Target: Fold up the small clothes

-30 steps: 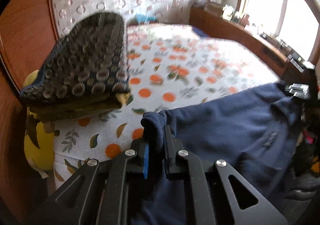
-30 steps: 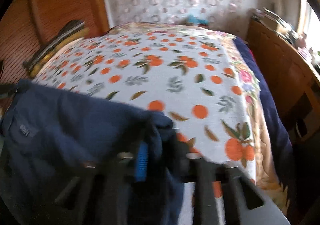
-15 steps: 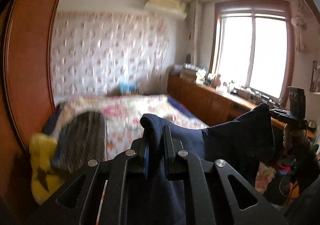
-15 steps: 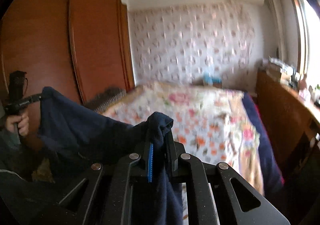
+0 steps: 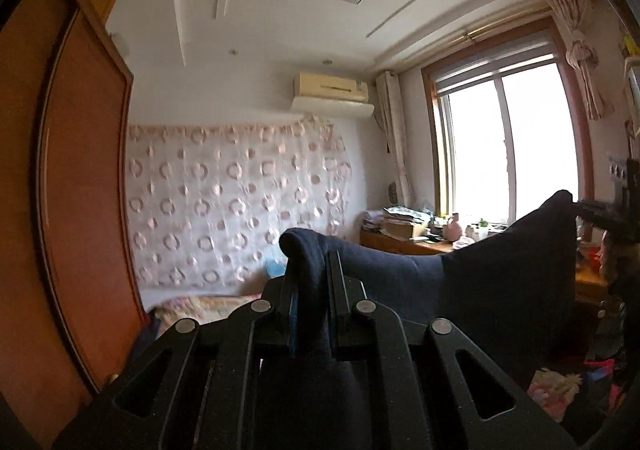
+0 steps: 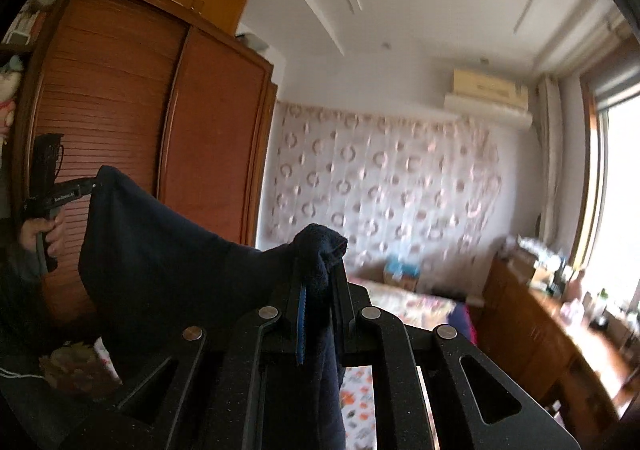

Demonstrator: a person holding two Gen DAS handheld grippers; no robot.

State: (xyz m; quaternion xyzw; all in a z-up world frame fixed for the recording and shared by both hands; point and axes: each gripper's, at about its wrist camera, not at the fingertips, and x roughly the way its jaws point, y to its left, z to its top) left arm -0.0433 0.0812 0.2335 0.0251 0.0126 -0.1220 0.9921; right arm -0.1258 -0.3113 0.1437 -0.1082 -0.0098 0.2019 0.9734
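Up in the air between our two hands, the dark navy soft-knit garment [image 5: 472,290] hangs stretched out, well above the bed with the orange-print cover [image 6: 360,402]. Our left gripper [image 5: 312,310] has its fingers pinched narrow on one bunched corner, and our right gripper [image 6: 320,314] is clamped the same way on the other corner, so the top edge sags a bit between them. We'd say we're at the hold-it-up-and-straighten stage, before any actual fold. Next move probably needs both hands coming down together, keeping the edge taut, so the cloth lays flat on the bed instead of crumpling. Can't tell how the lower part hangs, it's hidden.
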